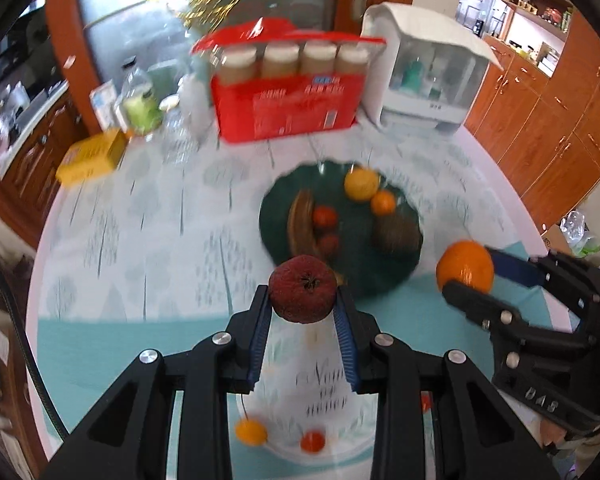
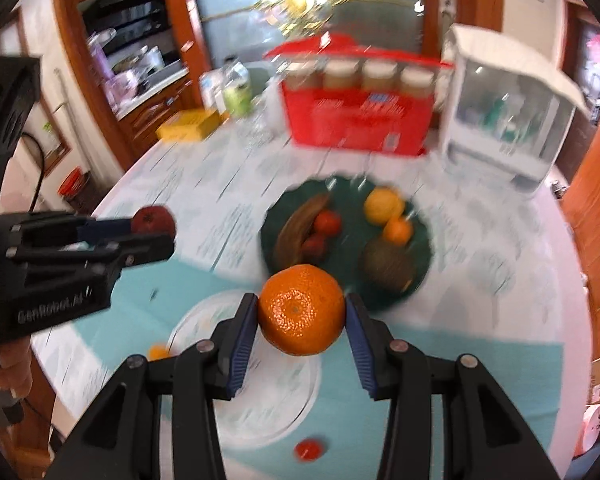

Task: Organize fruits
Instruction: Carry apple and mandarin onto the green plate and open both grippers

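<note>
A dark red fruit [image 1: 303,295] with a star-shaped calyx is clamped between the blue pads of the left hand-held gripper [image 1: 303,300], whose jaws are drawn in tight against its sides; it is held in the air above the near part of the bench [image 1: 140,208]. A large orange [image 2: 302,310] is pinched in the same way by the right hand-held gripper [image 2: 302,316], the jaws set somewhat wider to take its girth, and it too is carried clear of the cloth.

Toward the middle of the bench a dark green plate [image 1: 276,216] is seen, on which a brown banana [image 1: 300,220], two small red fruits, a yellow citrus [image 1: 362,185], a small orange [image 1: 383,203] and a brown rough-skinned fruit [image 1: 396,236] are laid. Close to the near edge a pale round plate [image 2: 204,320] is set on the teal strip of the cloth; a small yellow-orange fruit [image 1: 251,432] and a small red one [image 1: 313,441] are found at its rim.

Along the far edge a red carton [image 1: 288,108] of jars, a white lidded container [image 1: 424,72], a yellow box [image 1: 92,158] and some bottles are ranged. The surroundings are blurred.
</note>
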The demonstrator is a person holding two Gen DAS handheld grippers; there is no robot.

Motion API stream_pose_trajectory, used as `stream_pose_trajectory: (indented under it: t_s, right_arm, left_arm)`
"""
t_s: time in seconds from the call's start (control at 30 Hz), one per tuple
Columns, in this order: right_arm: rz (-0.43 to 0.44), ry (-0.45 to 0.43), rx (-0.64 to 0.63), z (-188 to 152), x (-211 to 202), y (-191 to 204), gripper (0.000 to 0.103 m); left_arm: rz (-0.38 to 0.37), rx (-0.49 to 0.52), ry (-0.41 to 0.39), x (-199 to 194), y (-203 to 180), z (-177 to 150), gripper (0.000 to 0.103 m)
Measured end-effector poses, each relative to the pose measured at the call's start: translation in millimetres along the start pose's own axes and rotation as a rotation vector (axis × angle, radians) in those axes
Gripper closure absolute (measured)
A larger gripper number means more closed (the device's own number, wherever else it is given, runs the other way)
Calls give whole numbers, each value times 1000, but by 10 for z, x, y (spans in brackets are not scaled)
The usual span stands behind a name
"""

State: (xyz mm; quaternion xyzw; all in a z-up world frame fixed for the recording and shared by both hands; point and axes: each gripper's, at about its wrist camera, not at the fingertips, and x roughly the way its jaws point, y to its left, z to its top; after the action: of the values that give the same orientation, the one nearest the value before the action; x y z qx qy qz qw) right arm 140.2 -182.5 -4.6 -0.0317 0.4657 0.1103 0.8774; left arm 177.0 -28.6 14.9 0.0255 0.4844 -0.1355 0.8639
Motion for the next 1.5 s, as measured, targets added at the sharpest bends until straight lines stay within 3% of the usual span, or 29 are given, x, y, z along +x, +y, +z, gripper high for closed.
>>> stream_pose_trajectory:
  t_s: [0.27,0.5,0.87,1.23,1.3,1.4,1.5]
  right_arm:
    - [-89,-47,37,723,269,-370,59]
    - [-141,14,50,851,885,-559,59]
    - [-122,163,113,538,1739,-745,58]
    - [-96,180,67,481,1950,-677,53]
    - [-104,181,44,477,1962,-645,50]
    - [-100,178,26,473,1957,-615,46]
    - [-89,175,37,480,1938,-627,46]
  left_arm:
    - [-6,41,-40,299,-60,895,73]
    - [-25,41,-22,927,-83,1287,73]
    - [-39,46,118,1978,-167,1173,73]
    - [-47,69,192,2439,-228,1103,72]
    - [-45,67,191,2456,-223,1093,64]
    - [-30,59,174,2431,-199,1096,39]
    - [-20,74,156,2372,-208,1102,38]
